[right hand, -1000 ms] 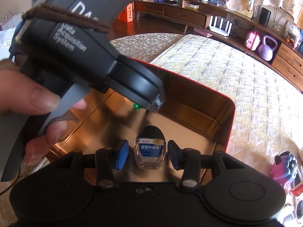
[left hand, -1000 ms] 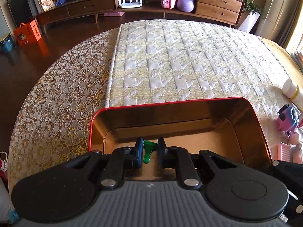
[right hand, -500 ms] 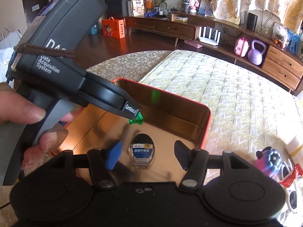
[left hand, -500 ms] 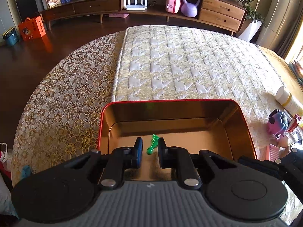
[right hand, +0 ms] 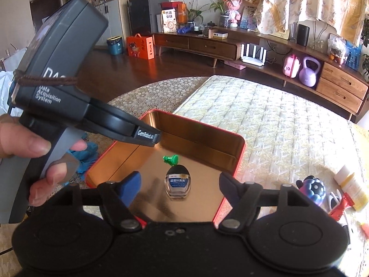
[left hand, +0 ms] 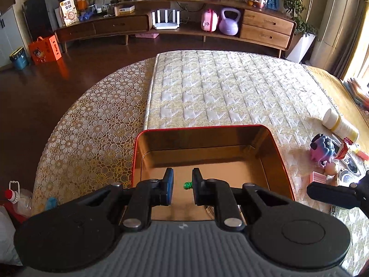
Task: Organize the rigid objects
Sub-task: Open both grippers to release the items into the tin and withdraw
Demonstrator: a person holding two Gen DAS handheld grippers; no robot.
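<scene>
A red-rimmed metal tin [left hand: 203, 127] [right hand: 239, 159] with a gold inside sits on the quilted bed. A small green pawn-shaped piece [left hand: 187, 185] [right hand: 170, 159] lies on the tin's floor. A small glass ink bottle with a black cap and blue label [right hand: 178, 183] stands beside it. My left gripper [left hand: 181, 185] is open and empty, raised above the tin's near side. My right gripper [right hand: 178, 190] is wide open and empty, raised above the bottle. The left gripper's body [right hand: 69, 97] shows at left in the right wrist view.
Loose items lie on the bed right of the tin: a purple toy [left hand: 321, 149] [right hand: 314, 188], a white and yellow tube [left hand: 340, 124] [right hand: 352, 184], a red wrapper [right hand: 341, 206], a pink box [left hand: 319, 177]. A lace cover [left hand: 92, 133] drapes the bed's left side. A wooden cabinet [left hand: 184, 27] stands beyond.
The left gripper let go of the green piece, which now lies in the tin. Both grippers have opened wider and lifted up and back from the tin.
</scene>
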